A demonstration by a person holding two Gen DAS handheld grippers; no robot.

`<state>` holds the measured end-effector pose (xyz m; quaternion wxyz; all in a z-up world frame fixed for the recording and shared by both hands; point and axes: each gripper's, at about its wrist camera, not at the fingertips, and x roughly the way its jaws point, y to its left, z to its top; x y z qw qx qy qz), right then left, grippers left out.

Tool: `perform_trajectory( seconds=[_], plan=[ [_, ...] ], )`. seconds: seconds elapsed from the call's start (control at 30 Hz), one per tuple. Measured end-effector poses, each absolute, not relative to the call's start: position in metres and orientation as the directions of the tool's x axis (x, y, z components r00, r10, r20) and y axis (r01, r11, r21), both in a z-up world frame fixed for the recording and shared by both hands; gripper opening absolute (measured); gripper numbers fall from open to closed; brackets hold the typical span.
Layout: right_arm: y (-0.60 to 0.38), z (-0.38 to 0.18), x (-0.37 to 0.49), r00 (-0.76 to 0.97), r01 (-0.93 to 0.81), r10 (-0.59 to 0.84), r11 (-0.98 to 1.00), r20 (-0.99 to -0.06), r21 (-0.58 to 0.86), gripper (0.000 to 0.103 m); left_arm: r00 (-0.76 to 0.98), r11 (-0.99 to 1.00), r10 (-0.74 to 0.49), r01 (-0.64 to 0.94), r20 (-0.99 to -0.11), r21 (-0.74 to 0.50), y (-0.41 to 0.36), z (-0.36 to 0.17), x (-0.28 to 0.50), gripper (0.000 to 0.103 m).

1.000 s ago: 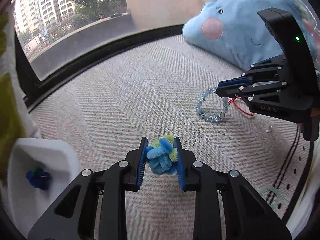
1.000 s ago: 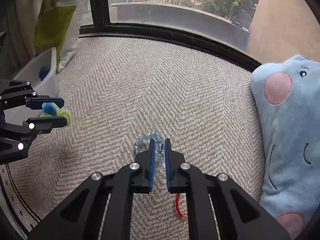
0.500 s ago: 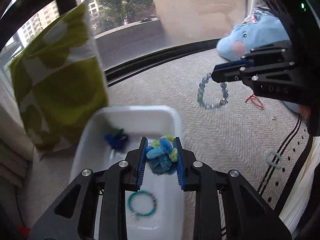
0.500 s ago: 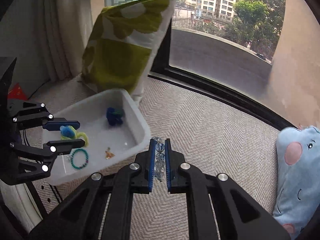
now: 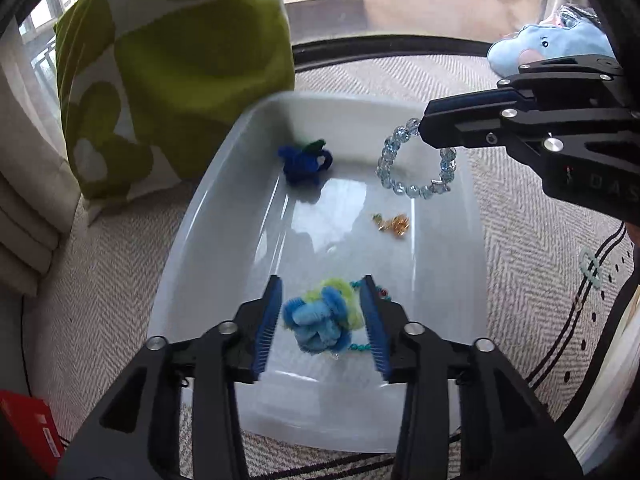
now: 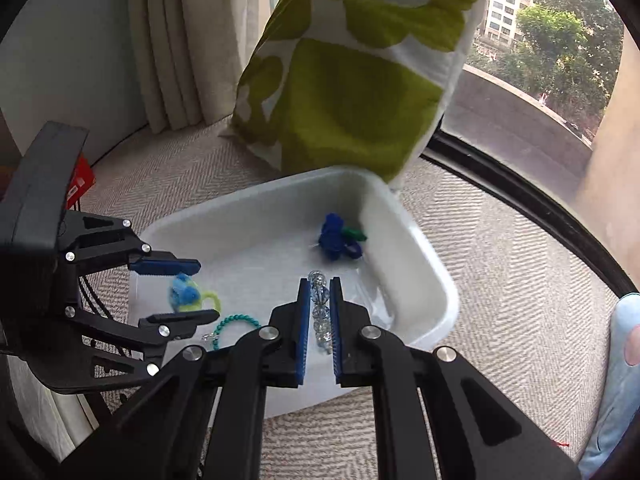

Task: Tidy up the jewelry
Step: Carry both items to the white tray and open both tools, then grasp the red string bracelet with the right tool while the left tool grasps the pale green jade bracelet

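Bright daylight, heavy fisheye bend

Light enters through the large window (image 6: 532,40) behind; pale glare streaks the glossy white plastic tray (image 5: 224,216) floor; frame corners vignette black (both views); the tray's near rim smears with motion blur.

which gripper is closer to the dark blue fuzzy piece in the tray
Right. The right gripper, holding the clear bead bracelet, sits just beside the dark blue fuzzy piece; the left gripper is at the tray's near end.

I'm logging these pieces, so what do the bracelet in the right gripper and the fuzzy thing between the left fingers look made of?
Beaded bracelet: clear pale-blue beads, glass or crystal by their glossy see-through look, possibly plastic. Fuzzy blue-green piece: twisted chenille pipe cleaner, judging by its matte bristly pile.
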<state>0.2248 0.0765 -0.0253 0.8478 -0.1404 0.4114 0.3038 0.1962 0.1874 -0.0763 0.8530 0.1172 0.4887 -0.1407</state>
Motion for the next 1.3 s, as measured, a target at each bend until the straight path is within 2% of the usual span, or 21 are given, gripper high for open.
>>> perform_trajectory(
  seconds=[0.07, 0.1, 0.13, 0.23, 0.5, 0.57, 0.73, 0.9, 0.97, 1.07, 1.3],
  plan=[
    [0.081, -0.031, 0.225, 0.469, -0.633, 0.397, 0.774, -0.789, 0.014, 0.011, 0.481, 0.938, -0.12, 0.341, -0.869, 0.059, 0.19, -0.08, 0.196, 0.059],
    [0.081, -0.034, 0.226, 0.459, -0.635, 0.4, 0.772, -0.793, 0.022, 0.016, 0.481, 0.942, -0.118, 0.332, -0.868, 0.056, 0.192, -0.081, 0.196, 0.062],
    [0.081, -0.035, 0.226, 0.456, -0.634, 0.402, 0.772, -0.794, 0.027, 0.027, 0.482, 0.946, -0.12, 0.321, -0.868, 0.047, 0.194, -0.081, 0.197, 0.064],
    [0.07, -0.032, 0.226, 0.464, -0.619, 0.415, 0.784, -0.783, 0.049, 0.041, 0.487, 0.949, -0.115, 0.311, -0.866, 0.049, 0.195, -0.076, 0.198, 0.064],
    [-0.028, 0.004, 0.224, 0.549, -0.508, 0.392, 0.858, -0.738, 0.077, 0.041, 0.521, 0.922, -0.169, 0.383, -0.836, 0.052, 0.158, -0.049, 0.189, 0.064],
    [-0.071, 0.014, 0.221, 0.582, -0.453, 0.35, 0.889, -0.734, 0.065, 0.042, 0.53, 0.907, -0.206, 0.419, -0.823, 0.043, 0.139, -0.04, 0.183, 0.069],
    [-0.184, 0.02, 0.211, 0.646, -0.276, 0.193, 0.961, -0.738, 0.009, 0.045, 0.521, 0.868, -0.294, 0.496, -0.801, 0.003, 0.086, -0.029, 0.176, 0.069],
    [-0.265, -0.004, 0.2, 0.637, -0.145, 0.084, 0.989, -0.766, -0.012, 0.045, 0.489, 0.828, -0.354, 0.56, -0.797, -0.025, 0.027, -0.038, 0.167, 0.07],
    [-0.287, -0.02, 0.196, 0.622, -0.111, 0.061, 0.994, -0.781, -0.011, 0.045, 0.47, 0.798, -0.394, 0.601, -0.79, -0.041, 0.002, -0.047, 0.158, 0.077],
    [-0.305, -0.042, 0.193, 0.601, -0.087, 0.059, 0.996, -0.797, 0.008, 0.045, 0.42, 0.753, -0.428, 0.655, -0.8, -0.058, -0.034, -0.066, 0.143, 0.08],
    [-0.313, -0.094, 0.197, 0.552, -0.088, 0.078, 0.996, -0.83, 0.035, 0.045, 0.331, 0.682, -0.409, 0.73, -0.851, -0.043, -0.09, -0.116, 0.123, 0.08]
  ],
)
